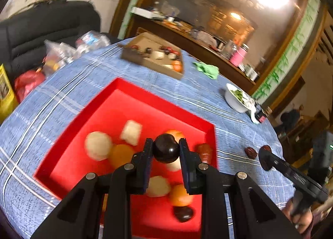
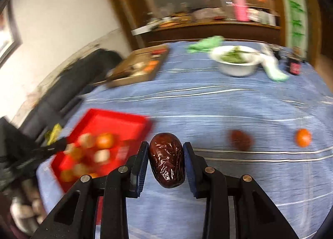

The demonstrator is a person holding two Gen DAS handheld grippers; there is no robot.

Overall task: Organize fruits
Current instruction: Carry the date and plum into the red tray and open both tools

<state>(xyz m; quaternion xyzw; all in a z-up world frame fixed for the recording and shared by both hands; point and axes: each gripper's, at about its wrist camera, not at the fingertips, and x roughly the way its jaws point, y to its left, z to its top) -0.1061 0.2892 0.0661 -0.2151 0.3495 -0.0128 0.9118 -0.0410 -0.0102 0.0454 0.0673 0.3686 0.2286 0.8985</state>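
Left wrist: jaws clamped on glossy round dark fruit [image 1: 166, 150]; right's on wrinkled date [image 2: 167, 159].

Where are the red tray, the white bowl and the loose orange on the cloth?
Red tray [image 1: 166, 101], left wrist view, on its far rim.
White bowl [image 2: 237, 70], right wrist view, on its outer wall.
Loose orange [image 2: 303, 137], right wrist view, on its middle.

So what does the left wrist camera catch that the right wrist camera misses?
Only the left wrist view shows the left gripper shut on a dark round fruit above the red tray. Only the right wrist view shows the small orange fruit lying on the tablecloth. Both show the tray, the white bowl, and the right gripper shut on a wrinkled date.
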